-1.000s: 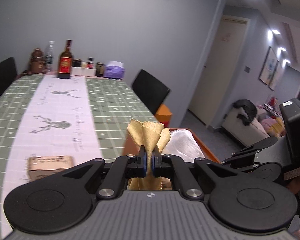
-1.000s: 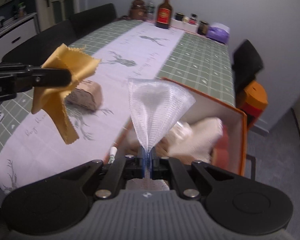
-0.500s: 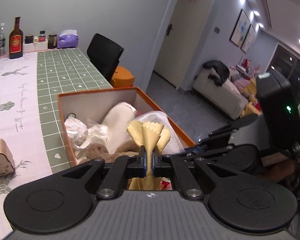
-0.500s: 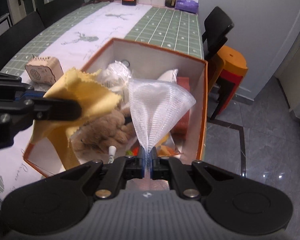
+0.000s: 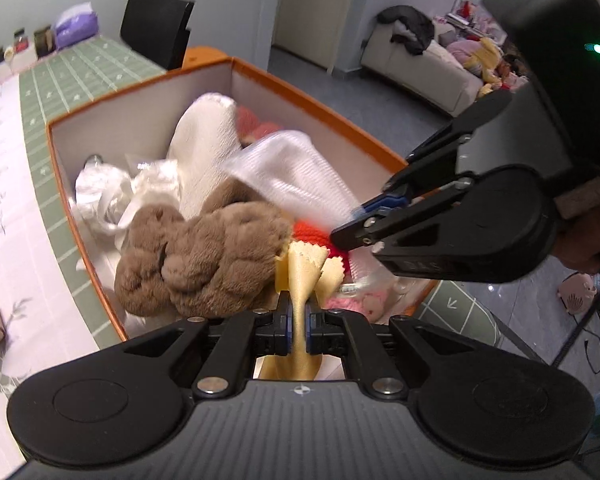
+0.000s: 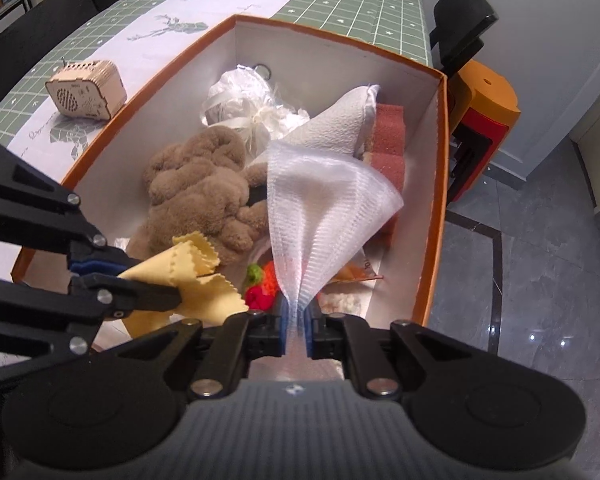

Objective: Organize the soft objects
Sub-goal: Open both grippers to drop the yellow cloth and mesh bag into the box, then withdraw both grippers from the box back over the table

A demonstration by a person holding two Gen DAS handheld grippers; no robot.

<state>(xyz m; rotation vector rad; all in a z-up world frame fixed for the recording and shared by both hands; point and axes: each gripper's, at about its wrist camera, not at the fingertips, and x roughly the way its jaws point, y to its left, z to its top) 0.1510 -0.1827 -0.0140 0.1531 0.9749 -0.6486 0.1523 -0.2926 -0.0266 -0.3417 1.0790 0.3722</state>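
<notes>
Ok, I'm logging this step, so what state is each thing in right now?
left gripper: shut on the yellow cloth, over the box.
right gripper: jaws opening, white mesh cloth between them.
orange box: open, no lid on, partly filled.
brown plush toy: lying in the box.
wooden box: upright on the table, outside the orange box.

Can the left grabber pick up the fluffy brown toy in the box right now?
Probably not yet. The left gripper is shut on the yellow cloth, so its jaws are full. The brown plush toy lies uncovered in the orange box, just beside it, once the cloth is dropped.
</notes>
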